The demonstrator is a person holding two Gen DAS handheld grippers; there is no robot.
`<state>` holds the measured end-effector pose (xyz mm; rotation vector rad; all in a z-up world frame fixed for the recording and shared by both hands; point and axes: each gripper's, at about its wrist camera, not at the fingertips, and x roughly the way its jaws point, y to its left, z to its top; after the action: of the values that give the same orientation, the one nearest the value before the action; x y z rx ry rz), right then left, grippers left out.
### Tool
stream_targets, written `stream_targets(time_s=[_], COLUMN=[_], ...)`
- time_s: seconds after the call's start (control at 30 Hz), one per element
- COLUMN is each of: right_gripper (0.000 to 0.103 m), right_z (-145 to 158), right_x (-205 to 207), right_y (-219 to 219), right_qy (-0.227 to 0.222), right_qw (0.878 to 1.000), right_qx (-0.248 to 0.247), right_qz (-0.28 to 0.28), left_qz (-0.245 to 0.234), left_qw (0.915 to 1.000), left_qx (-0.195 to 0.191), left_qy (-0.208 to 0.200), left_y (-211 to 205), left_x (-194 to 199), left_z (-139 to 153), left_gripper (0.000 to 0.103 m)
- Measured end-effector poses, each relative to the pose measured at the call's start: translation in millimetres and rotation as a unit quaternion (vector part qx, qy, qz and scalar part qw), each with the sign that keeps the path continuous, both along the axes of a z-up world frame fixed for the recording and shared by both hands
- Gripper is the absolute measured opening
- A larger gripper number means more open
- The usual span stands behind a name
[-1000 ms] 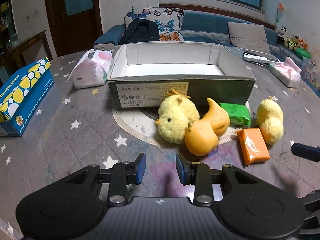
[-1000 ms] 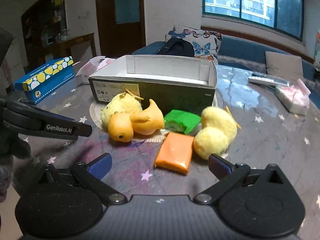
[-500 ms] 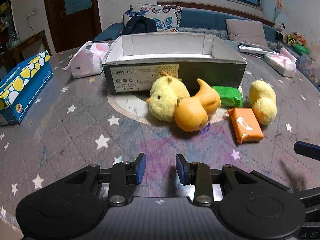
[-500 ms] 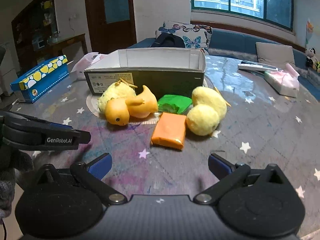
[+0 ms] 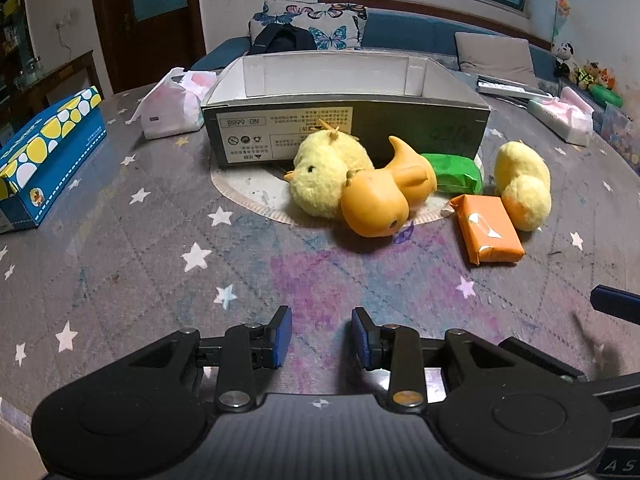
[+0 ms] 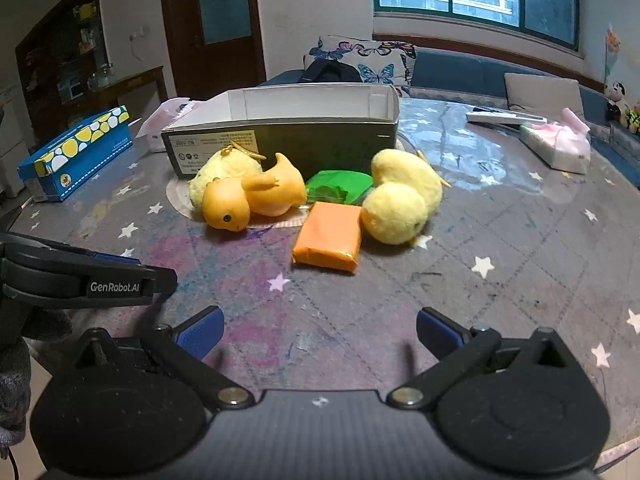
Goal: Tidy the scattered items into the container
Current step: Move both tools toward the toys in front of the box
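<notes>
One view only: left hand-held gripper side-on.

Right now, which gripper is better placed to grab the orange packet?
Right. The right gripper is open wide and the orange packet lies almost straight ahead of it; the left gripper is narrower, with the packet off to its side.

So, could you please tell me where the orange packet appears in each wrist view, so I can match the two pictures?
Left wrist view: the orange packet lies right of centre, against the right-hand plush chick.
Right wrist view: the orange packet lies near the centre, left of that chick.
Shared landmark: the open cardboard box standing behind the toys.
</notes>
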<state>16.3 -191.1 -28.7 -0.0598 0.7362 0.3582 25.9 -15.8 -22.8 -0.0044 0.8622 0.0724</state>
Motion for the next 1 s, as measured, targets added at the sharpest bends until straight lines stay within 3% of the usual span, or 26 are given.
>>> stream_targets(time_s=[1.0], right_gripper=[0.103], right_z=[-2.9], right_x=[11.0], right_y=[7.4], right_qy=[0.010], right_qw=[1.000], right_qx=[-0.010], right_qz=[0.010], left_qz=[-0.007], left_qw=[0.9999], left_qx=[-0.003], left_qy=[0.007], left_y=[-2.5], left_x=[13.1], left_z=[0.8], left_gripper=[0.036])
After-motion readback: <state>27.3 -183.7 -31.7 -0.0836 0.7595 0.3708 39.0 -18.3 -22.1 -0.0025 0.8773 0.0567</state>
